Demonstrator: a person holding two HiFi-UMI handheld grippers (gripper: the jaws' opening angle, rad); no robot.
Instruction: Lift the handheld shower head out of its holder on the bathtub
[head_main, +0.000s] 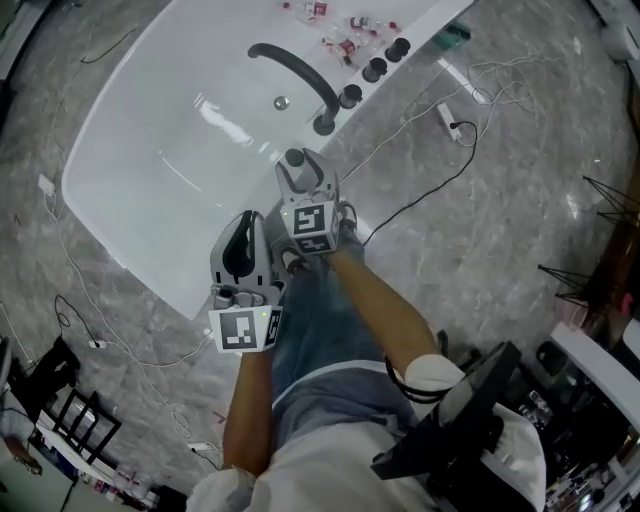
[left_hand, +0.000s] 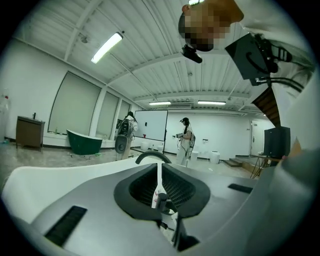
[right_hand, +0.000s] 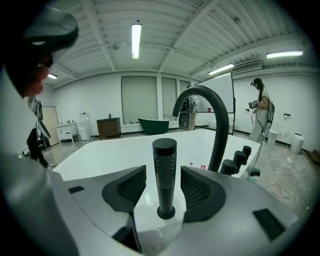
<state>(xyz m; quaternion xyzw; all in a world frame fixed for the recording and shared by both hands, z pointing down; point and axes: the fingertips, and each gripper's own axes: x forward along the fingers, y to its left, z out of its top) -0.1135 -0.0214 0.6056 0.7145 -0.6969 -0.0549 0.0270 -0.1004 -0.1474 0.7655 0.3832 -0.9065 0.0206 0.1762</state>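
Note:
The handheld shower head (right_hand: 164, 170) is a black, knurled cylinder standing upright in its holder on the rim of the white bathtub (head_main: 150, 150). In the head view the shower head (head_main: 294, 157) shows just off my right gripper's tips. My right gripper (right_hand: 163, 186) is open, with one jaw on each side of the shower head and a gap between each pad and it. My left gripper (head_main: 243, 228) hovers over the tub's near rim, to the left of the right one. In its own view my left gripper (left_hand: 160, 175) looks shut, with only a thin slit and nothing between the jaws.
A black arched spout (head_main: 297, 74) rises just beyond the shower head, with black knobs (head_main: 375, 68) further along the rim. Small packets (head_main: 345, 30) lie at the tub's far end. Cables (head_main: 430, 130) trail over the marble floor. Two people (left_hand: 185, 140) stand far off.

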